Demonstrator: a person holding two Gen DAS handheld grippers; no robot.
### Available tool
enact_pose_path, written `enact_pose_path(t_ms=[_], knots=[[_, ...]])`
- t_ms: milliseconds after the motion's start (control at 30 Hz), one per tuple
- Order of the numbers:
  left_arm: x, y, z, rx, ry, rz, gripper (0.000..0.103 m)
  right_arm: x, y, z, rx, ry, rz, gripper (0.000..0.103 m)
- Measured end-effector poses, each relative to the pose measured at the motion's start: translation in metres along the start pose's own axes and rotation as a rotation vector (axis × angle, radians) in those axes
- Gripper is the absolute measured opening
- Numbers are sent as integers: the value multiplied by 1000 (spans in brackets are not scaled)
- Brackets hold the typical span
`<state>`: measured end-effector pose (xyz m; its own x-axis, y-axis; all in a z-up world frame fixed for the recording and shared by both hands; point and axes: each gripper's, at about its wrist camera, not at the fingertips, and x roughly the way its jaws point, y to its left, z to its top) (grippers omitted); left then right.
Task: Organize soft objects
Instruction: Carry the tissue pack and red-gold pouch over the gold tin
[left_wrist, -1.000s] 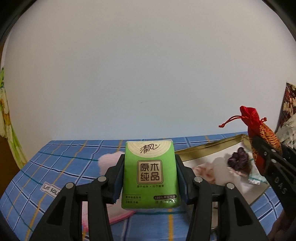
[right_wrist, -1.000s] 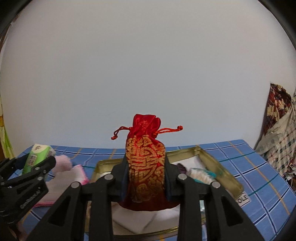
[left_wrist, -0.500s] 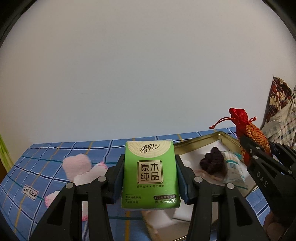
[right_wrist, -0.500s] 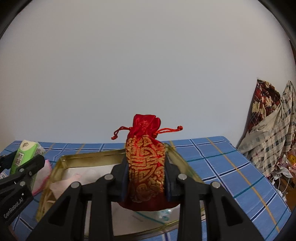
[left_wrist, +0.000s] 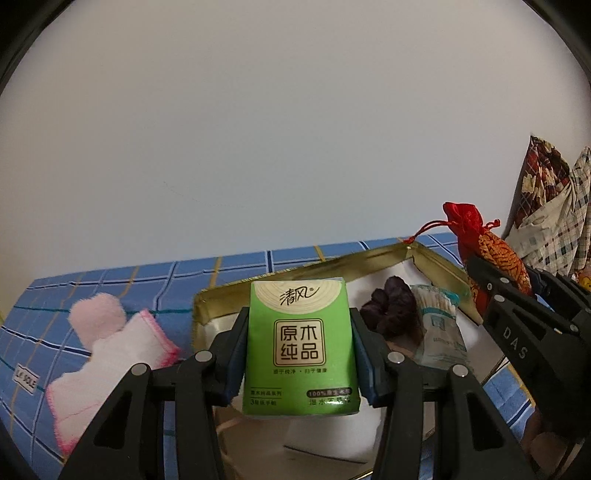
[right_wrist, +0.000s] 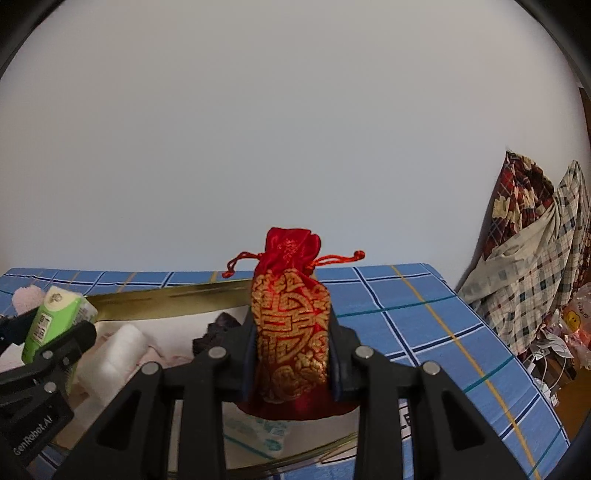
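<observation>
A green tissue pack (left_wrist: 300, 347), printed with Chinese characters, is clamped upright in the left tongs (left_wrist: 299, 354) above the near part of a gold tin tray (left_wrist: 436, 258). Over the tray's right side, the right tongs (right_wrist: 291, 354) squeeze a red and gold brocade drawstring pouch (right_wrist: 290, 328). Inside the tray lie a dark purple scrunchie (left_wrist: 389, 310) and a packet of cotton swabs (left_wrist: 437, 325). Left of the tray, a pink-edged cloth (left_wrist: 110, 354) rests on the blue checked table (left_wrist: 155, 280). Risks: both tongs crowd one tray (they could collide), and a release from this height may tip the pack onto the scrunchie or the tray's rim.
</observation>
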<state>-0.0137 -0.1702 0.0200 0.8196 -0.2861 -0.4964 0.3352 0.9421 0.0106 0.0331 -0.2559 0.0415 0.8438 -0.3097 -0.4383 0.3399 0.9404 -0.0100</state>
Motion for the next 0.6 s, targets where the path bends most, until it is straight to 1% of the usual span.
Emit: enact_pose_path(t_ms=[167,267,433,533,567,600], knots=[[12,-6,-4,3,31,-24,52,12,-3,-2,8,59,37,31],[12,-9,-3,12,27,-31,52,16,-2,-4,10,84,69,31],[13,-15,0,30,19,-37,52,22,-2,-7,15,112,85,31],[20,-18,3,35,20,-47,52,23,-2,-8,20,122,91,32],[24,-19,4,34,27,-53,52,24,-2,-9,17,123,90,32],[27,-19,4,36,35,-60,52,25,-2,-10,16,126,95,36]])
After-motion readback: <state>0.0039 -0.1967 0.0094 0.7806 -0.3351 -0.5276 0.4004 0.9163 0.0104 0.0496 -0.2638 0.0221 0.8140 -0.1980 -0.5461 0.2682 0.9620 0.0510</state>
